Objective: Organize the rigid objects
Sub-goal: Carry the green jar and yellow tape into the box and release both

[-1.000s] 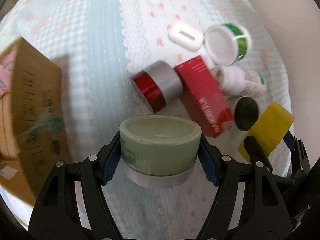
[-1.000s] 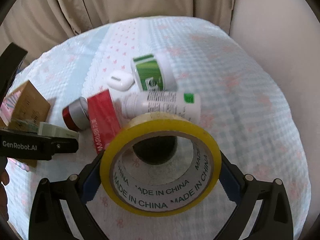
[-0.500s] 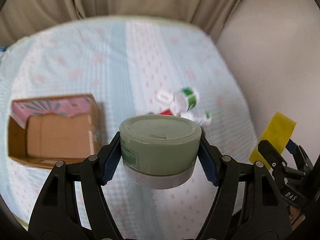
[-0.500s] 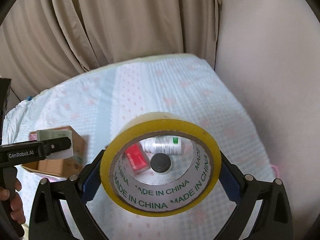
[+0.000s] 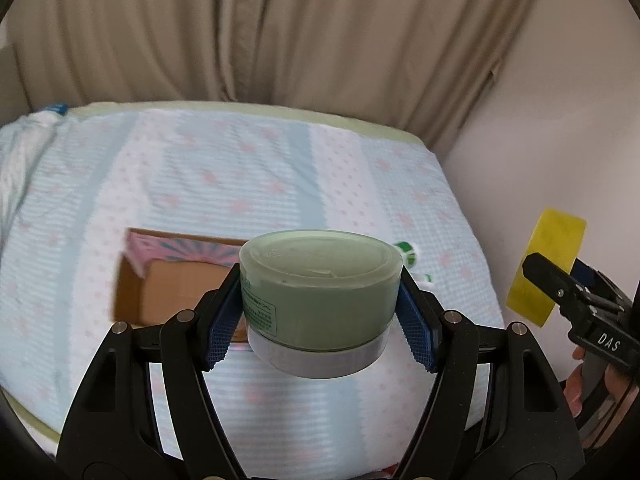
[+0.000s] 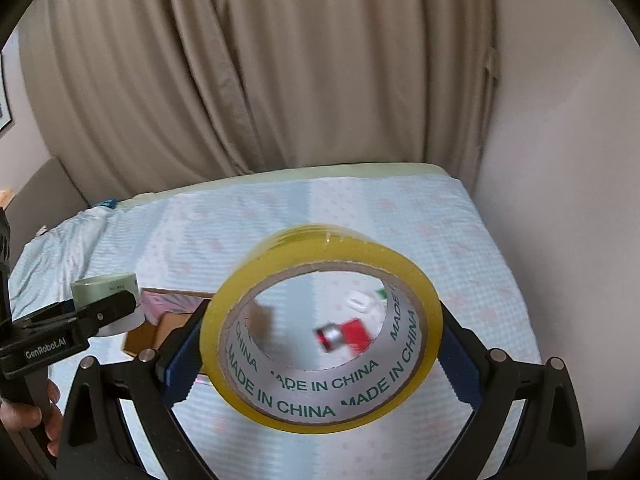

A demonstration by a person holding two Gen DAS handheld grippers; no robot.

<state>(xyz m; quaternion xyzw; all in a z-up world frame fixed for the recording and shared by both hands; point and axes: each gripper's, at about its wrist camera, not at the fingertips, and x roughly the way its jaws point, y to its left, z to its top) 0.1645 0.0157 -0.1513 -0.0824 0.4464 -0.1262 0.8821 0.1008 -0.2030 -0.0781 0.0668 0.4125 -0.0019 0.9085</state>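
Observation:
My left gripper [image 5: 320, 320] is shut on a pale green jar [image 5: 320, 284] with a white base, held high above the bed. It also shows in the right wrist view [image 6: 106, 294]. My right gripper [image 6: 320, 344] is shut on a yellow tape roll [image 6: 320, 396], seen in the left wrist view [image 5: 544, 264] too. An open cardboard box [image 5: 160, 292] with a pink inner flap lies on the bed below the jar. Through the roll I see a red box [image 6: 358, 330], a red-and-silver tin [image 6: 330, 336] and a white case [image 6: 360, 304].
The bed [image 5: 240, 176] has a light blue and white patterned cover. Beige curtains [image 5: 280, 32] hang behind it and a plain wall [image 5: 560, 140] runs along its right side. A green-and-white bottle [image 5: 408, 250] peeks out right of the jar.
Both grippers have risen well above the bed and tilted up. The pile and the box now look small and far below. The jar and the tape roll stay held.

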